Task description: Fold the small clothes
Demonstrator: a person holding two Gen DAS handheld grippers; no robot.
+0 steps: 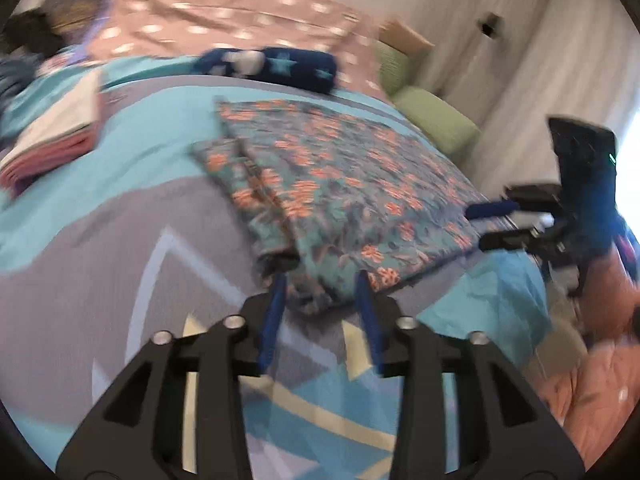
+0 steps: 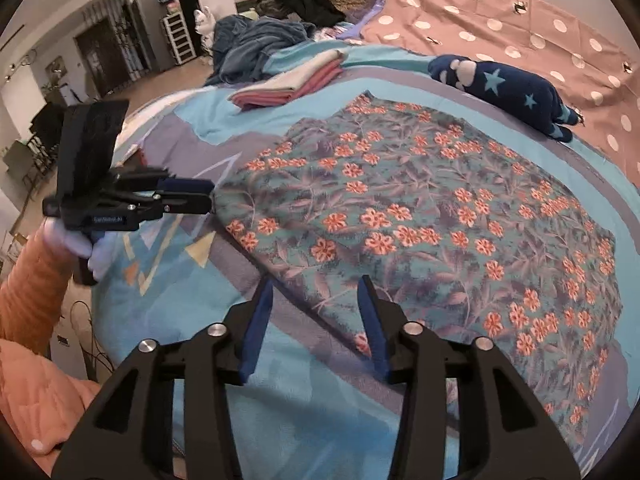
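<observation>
A floral teal garment (image 1: 340,168) with orange flowers lies spread flat on the bedspread (image 1: 100,240). In the left wrist view, my left gripper (image 1: 319,278) has its blue pads apart, and the garment's bunched near corner lies between them without being pressed. In the right wrist view the same gripper (image 2: 210,196) sits at the left corner of the garment (image 2: 420,208). My right gripper (image 2: 316,282) hovers open over the garment's near edge, holding nothing. From the left wrist view it (image 1: 476,226) stands at the cloth's right edge.
A folded pink and white stack (image 2: 292,84) and a navy star-patterned item (image 2: 508,88) lie farther back on the bed. Behind them are a heap of dark clothes (image 2: 256,44) and pink dotted bedding (image 2: 520,20). A green cushion (image 1: 436,120) sits by the wall. An orange sleeve (image 2: 28,280) is at the left.
</observation>
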